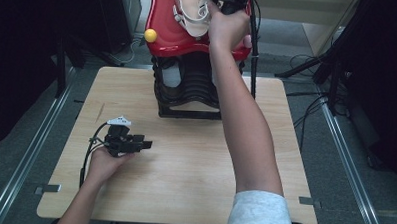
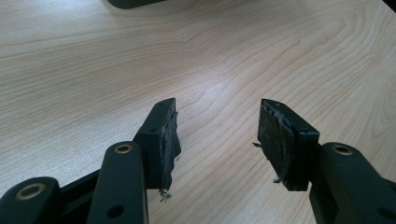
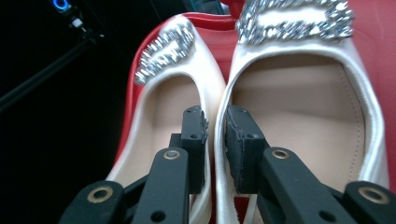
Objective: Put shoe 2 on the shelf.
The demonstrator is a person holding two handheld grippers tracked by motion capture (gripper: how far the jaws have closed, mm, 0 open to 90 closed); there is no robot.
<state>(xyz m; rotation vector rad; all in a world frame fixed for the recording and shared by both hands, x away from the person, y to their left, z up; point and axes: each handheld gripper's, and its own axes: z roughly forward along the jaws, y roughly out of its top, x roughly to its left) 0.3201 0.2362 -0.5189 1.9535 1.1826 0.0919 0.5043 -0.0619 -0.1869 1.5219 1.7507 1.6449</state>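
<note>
I have the right gripper [image 3: 215, 135] astride the touching inner walls of two white shoes [image 3: 299, 102] on the red rack [image 1: 161, 43], jaws barely apart, pressing neither. The left gripper [image 2: 217, 140] rests empty, jaws wide, over the tabletop [image 2: 93, 70].

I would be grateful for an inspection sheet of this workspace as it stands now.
Surface: wooden table, bare apart from the stand and the left gripper.
Job's things: two white shoes with sparkly buckles, side by side on a red tray atop a black stand.
Clutter: yellow ball at the tray's edge.
Grippers: left gripper open, holding nothing, low over the table. Right gripper has one jaw inside each shoe, with their adjoining walls between; whether the pads press cannot be told.
Cables: left gripper's cable trails back; loose floor cables at right.
Surroundings: grey floor, metal rails, dark equipment.
</note>
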